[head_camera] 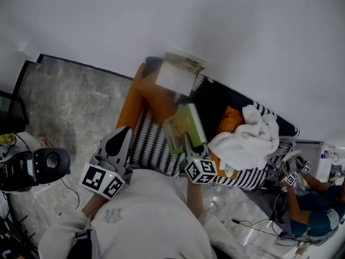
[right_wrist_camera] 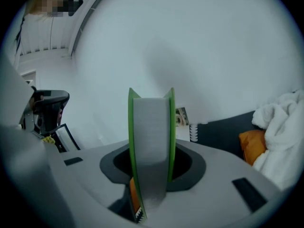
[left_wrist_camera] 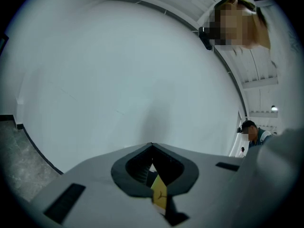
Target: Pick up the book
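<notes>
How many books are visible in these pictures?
2. A green book is held in the right claw; a second book stands against the wall at the sofa's far end. More may be hidden.

Nothing can be read: print on the book [head_camera: 186, 127] cover and the emblem [head_camera: 112, 216] on the shirt [head_camera: 153, 209] is too blurred.

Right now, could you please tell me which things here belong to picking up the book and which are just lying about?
Job: green-covered book with grey page edges, clamped in the right gripper.
Lying about: crumpled white towel heap; orange cushions; black-and-white zigzag cover; pale printed book near the wall; left gripper, shut.
</notes>
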Available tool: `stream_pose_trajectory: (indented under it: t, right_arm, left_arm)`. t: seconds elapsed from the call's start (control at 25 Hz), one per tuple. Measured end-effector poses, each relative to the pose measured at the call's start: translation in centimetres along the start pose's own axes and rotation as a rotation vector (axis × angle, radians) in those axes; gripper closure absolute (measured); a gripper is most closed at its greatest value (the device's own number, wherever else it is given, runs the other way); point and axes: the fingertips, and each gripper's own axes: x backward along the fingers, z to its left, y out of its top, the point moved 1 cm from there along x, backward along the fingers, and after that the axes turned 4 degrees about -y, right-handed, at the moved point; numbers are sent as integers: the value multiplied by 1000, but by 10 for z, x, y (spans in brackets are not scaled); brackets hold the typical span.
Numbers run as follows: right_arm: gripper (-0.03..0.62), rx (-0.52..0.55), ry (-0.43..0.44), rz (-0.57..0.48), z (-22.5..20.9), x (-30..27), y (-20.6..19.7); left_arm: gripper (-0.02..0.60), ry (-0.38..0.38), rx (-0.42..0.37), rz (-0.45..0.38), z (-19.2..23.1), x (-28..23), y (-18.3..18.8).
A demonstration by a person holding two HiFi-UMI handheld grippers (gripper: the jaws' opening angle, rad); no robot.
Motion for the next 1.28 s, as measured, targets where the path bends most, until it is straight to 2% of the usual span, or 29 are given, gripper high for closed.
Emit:
stream_pose_trajectory:
  t: [0.28,0.56,0.8,1.16,1.28]
  right_arm:
    - [450,71,-12,-100,23,38,50]
    - [448,90,2,-168,46,64,77]
    - [448,239,27,-165,74,81,84]
    - [448,348,44,-150,92,99,75]
    - [448,347,42,-143,95,100,69]
  left_arm:
    - [572,-16,-30,-31,-5,0,13]
    - [572,-54,-82,-50,-11,-8,27]
    - [572,-89,-151,-88,-17,-3,44]
    - [572,-44,-190,-72,-5,24,46]
    - [572,-26,-212,-59,3,31,47]
